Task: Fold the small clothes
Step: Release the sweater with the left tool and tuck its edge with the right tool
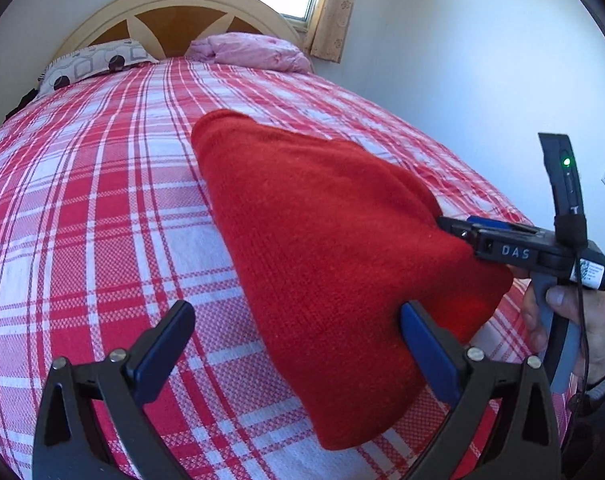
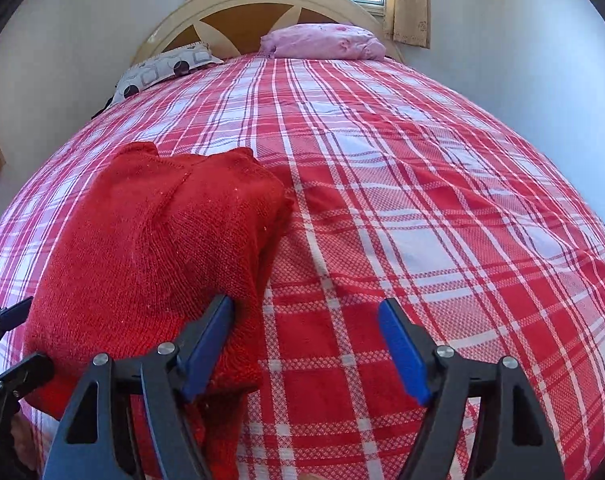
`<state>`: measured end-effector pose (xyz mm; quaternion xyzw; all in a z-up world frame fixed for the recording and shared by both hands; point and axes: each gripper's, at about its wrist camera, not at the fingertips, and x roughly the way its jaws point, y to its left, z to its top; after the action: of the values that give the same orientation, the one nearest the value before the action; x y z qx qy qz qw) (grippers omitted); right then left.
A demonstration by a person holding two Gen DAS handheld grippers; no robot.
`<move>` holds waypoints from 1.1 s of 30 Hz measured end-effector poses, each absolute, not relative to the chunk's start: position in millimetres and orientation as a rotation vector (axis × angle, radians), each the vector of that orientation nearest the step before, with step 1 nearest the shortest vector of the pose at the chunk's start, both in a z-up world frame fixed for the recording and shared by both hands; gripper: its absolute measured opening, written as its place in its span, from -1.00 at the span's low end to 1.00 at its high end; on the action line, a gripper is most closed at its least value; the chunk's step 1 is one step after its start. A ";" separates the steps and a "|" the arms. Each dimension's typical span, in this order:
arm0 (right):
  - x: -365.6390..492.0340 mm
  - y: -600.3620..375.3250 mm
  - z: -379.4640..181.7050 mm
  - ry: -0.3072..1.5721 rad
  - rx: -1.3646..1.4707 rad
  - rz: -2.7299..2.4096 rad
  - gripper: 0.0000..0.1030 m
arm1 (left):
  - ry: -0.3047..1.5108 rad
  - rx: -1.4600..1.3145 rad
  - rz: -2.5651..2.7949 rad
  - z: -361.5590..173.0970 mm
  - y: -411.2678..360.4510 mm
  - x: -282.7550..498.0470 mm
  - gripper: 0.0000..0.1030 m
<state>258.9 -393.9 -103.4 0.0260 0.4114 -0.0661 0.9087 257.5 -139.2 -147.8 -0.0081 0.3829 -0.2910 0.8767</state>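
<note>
A folded red knit garment [image 1: 334, 264] lies on the bed's red-and-white plaid cover [image 1: 102, 208], toward its near end, between the two tools. The left tool [image 1: 298, 344] stands with its blue-padded fingers spread wide, the right-hand finger touching the garment's edge. The right tool [image 2: 306, 344] is likewise spread apart, its left finger against the garment's near corner, nothing clamped between them; two pillows [image 2: 322, 42] rest at the headboard [image 2: 238, 20].
</note>
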 end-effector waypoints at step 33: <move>223.8 -344.3 -107.0 0.832 0.028 0.096 0.30 | 0.814 -0.050 -0.606 -147.7 -133.5 257.1 1.00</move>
<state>223.8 -344.3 -107.0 0.0135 0.4038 0.0464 0.9136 257.1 -133.5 -147.7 -0.0237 0.3899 -0.2900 0.8737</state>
